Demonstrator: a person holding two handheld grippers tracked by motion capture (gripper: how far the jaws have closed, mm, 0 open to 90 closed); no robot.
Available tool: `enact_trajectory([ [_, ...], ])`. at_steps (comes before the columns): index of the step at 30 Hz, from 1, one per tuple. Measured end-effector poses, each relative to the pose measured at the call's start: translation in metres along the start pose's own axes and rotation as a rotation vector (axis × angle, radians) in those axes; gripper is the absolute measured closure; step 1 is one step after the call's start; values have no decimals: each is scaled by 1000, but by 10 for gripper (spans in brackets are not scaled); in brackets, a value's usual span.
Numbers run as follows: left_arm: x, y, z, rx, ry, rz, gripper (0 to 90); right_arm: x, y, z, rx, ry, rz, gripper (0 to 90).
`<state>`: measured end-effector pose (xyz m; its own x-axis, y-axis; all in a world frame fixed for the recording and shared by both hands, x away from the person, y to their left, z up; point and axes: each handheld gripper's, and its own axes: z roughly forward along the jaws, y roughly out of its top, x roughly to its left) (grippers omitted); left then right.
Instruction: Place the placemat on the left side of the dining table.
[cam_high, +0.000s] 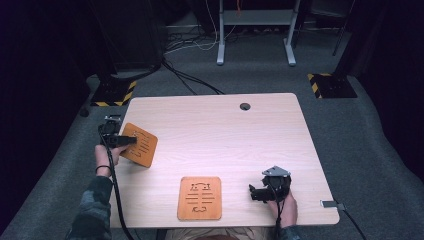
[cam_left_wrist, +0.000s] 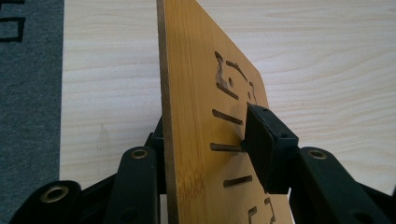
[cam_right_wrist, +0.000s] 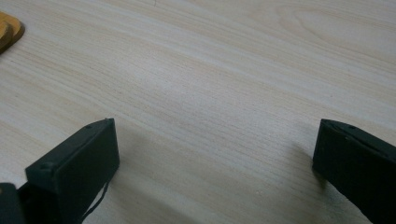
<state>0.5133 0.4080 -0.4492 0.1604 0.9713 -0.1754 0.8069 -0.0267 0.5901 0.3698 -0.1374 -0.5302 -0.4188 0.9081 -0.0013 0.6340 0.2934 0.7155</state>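
The left gripper (cam_high: 131, 140), jaws spread around the nine o'clock wooden coaster (cam_high: 140, 145), seems to be releasing it, while the right gripper (cam_high: 254, 192) waits wide open at five o'clock.

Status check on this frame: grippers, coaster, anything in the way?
Left gripper astride the left coaster, a gap at one pad. Right gripper open, idle on the table. Second coaster near the front edge. Nothing in the way.
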Motion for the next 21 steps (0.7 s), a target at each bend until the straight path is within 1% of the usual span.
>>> enact_trajectory([
  [6, 2, 0, 2, 5, 5, 6, 558, 0, 0, 0, 0, 0, 1, 0],
  [9, 3, -1, 4, 11, 9, 3, 536, 0, 0, 0, 0, 0, 1, 0],
  [13, 6, -3, 7, 8, 3, -13, 519, 0, 0, 0, 0, -2, -1, 0],
  [21, 10, -5, 10, 9, 5, -23, 478, 0, 0, 0, 0, 0, 0, 0],
])
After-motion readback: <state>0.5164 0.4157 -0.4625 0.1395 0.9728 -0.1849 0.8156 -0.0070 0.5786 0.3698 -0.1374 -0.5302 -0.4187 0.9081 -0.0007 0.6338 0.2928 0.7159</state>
